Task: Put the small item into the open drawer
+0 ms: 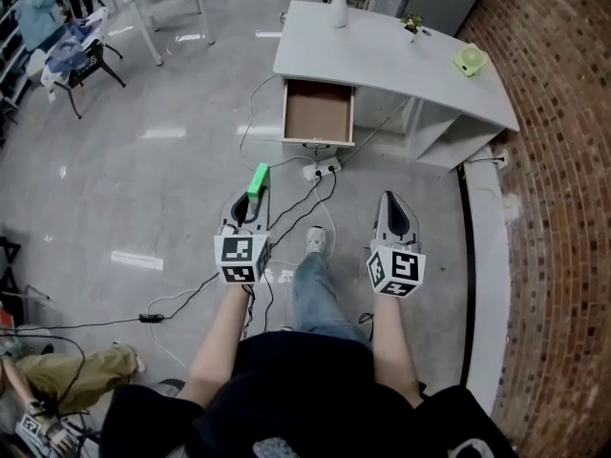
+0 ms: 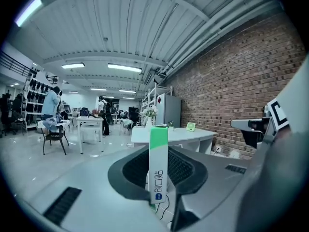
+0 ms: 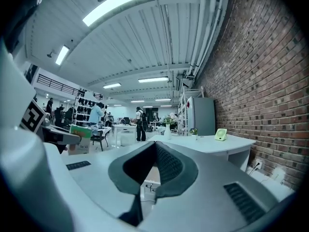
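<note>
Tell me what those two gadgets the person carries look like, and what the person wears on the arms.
The left gripper and right gripper are matching pale grey, pointed shells with dark ribbed pads inside the jaws. Each carries a white cube printed with black square markers. The person wears a black short-sleeved top, leaving the forearms bare.

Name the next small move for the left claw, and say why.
Probably carry the left claw forward toward the open drawer, without opening it. It is shut on the green-and-white box. The drawer, pulled out from the white desk, lies well ahead across the floor, so it looks too far away to release the box yet.
</note>
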